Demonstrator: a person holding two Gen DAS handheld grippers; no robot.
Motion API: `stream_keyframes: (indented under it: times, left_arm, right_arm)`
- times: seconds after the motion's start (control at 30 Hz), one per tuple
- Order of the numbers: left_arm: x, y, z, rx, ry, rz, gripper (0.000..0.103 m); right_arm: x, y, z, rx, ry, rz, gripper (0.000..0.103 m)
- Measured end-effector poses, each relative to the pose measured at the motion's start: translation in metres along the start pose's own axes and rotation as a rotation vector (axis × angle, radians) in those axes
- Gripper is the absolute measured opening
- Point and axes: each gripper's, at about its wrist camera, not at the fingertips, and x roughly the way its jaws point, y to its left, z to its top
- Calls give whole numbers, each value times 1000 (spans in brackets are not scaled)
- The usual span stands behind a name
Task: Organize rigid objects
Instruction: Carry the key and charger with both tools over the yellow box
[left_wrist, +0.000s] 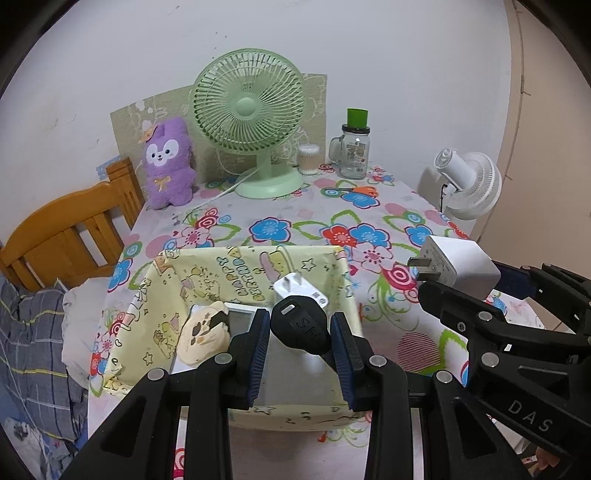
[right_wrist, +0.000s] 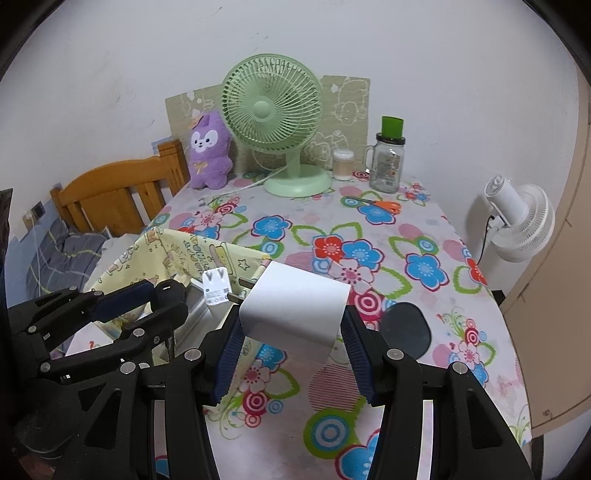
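Left gripper (left_wrist: 300, 343): clamped on black key fob (left_wrist: 301, 325), over the yellow box (left_wrist: 166, 295).
Right gripper (right_wrist: 293, 332): clamped on white charger (right_wrist: 295, 306), prongs toward box, just beside it.

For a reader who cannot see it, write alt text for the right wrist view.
The right gripper grips a white charger above a floral tablecloth. Left of it, the left gripper holds a black object over a yellow box.

"SH" reads on black fob (left_wrist: 301, 326); "DAS" on right gripper (left_wrist: 424, 284); "HAPPY BIRTHDAY", inverted, on yellow box wall (left_wrist: 236, 275); charger (right_wrist: 216, 291) label too small to read.
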Motion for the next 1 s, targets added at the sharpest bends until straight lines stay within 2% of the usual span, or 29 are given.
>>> stream_keyframes:
  times: [0.73,0.83,1.0]
  left_arm:
    - [22,57,-9,-5,90,13,34]
    - [25,62,-11,15,94,44,34]
    - [32,73,-15,21,119,53,34]
  right_arm:
    - [32,54,9,-87,50,54,55]
    - [34,64,9,-114,54,71,55]
    - [44,75,8,-130,73,86,55]
